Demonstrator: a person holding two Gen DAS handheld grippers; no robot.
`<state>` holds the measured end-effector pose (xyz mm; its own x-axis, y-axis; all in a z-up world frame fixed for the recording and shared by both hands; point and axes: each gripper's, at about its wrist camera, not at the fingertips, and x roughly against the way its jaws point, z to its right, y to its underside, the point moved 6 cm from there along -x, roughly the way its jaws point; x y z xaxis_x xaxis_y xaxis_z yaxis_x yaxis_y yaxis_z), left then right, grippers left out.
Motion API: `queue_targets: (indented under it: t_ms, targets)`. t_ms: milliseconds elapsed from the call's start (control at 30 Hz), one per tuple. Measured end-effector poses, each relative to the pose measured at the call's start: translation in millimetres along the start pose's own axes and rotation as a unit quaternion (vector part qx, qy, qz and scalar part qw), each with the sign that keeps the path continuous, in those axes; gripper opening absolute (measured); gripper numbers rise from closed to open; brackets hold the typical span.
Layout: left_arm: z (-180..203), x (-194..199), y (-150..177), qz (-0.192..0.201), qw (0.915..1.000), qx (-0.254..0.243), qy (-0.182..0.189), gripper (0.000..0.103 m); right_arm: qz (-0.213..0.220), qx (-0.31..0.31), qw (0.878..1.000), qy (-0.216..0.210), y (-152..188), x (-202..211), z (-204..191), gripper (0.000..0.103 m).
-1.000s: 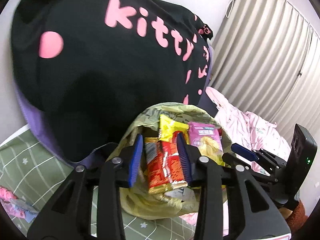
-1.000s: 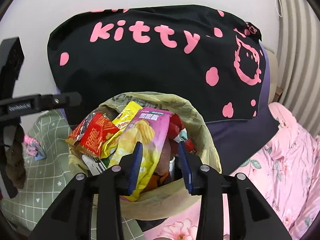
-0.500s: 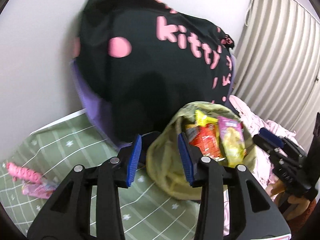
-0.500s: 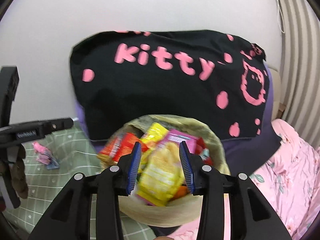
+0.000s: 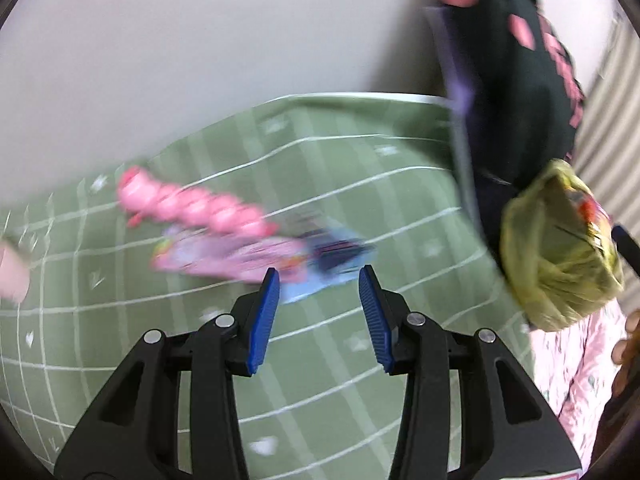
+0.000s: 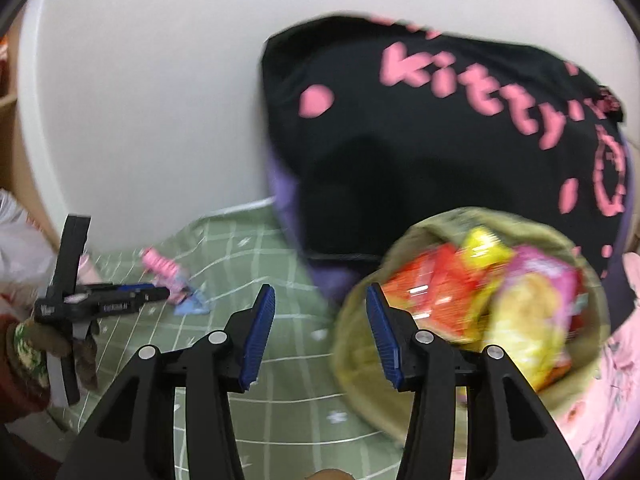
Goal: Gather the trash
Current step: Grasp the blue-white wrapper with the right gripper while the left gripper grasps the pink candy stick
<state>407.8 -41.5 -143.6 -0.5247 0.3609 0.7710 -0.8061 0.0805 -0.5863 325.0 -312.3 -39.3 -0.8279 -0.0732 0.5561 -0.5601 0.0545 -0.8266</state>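
Observation:
A yellow-green trash bag (image 6: 472, 300) full of snack wrappers sits on the bed, at the right in the right wrist view and at the right edge of the left wrist view (image 5: 556, 252). A pink wrapper (image 5: 188, 204) and a pink-and-blue wrapper (image 5: 264, 256) lie on the green checked sheet (image 5: 340, 360), just ahead of my left gripper (image 5: 316, 284), which is open and empty. My right gripper (image 6: 320, 300) is open and empty, just left of the bag. The wrappers show small at the left in the right wrist view (image 6: 172, 280), next to the left gripper (image 6: 104, 300).
A black pillow with pink "kitty" lettering (image 6: 440, 140) leans on the white wall behind the bag, over a purple cushion (image 6: 288, 196). A pink floral quilt (image 5: 572, 364) lies at the right. A white plastic bag (image 6: 20, 240) is at the far left.
Both grippers swung left, away from the trash bag. The left one now faces the pink wrappers on the green sheet. The bag has shifted to the right in both views.

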Motion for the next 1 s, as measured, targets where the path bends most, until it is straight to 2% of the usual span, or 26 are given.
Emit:
queue_targets:
  t_ms: [233,467,533,633,800,833,867,900,1000]
  targets:
    - [-54.6,-5.5,-5.7,-0.005,0.9989,0.041,-0.024,0.039,-0.058,0.039,0.996,-0.06,23.6,-51.6,-53.7,0.045]
    - [-98.0,26.1,8.7,0.002,0.9953,0.09,-0.034,0.04,-0.114,0.067,0.986,-0.103,41.9,-117.0,-100.9,0.045]
    - [-117.7,34.0,22.0,-0.004,0.9929,0.112,-0.039,0.04,-0.121,0.078,0.983,-0.116,40.6,-134.2,-115.4,0.045]
    - [-134.1,36.0,33.2,-0.011,0.992,0.114,-0.053,0.04,-0.115,0.102,0.981,-0.122,30.7,-158.3,-138.5,0.045]
    - [-147.7,41.3,36.3,-0.005,0.9908,0.12,-0.062,0.04,-0.104,0.119,0.979,-0.132,13.7,-190.1,-165.5,0.045]
    - [-147.3,41.3,34.5,-0.004,0.9909,0.119,-0.062,0.04,-0.112,0.119,0.977,-0.139,13.9,-196.6,-169.6,0.043]
    - [-145.6,40.6,31.8,-0.001,0.9913,0.117,-0.06,0.04,-0.118,0.116,0.975,-0.147,14.5,-200.9,-171.5,0.03]
    - [-143.7,39.6,29.2,0.0,0.9917,0.114,-0.059,0.04,-0.129,0.111,0.973,-0.154,17.7,-205.5,-173.6,0.024]
    - [-139.1,36.6,22.7,0.003,0.9929,0.107,-0.051,0.04,-0.138,0.106,0.972,-0.156,25.7,-205.1,-172.9,0.017]
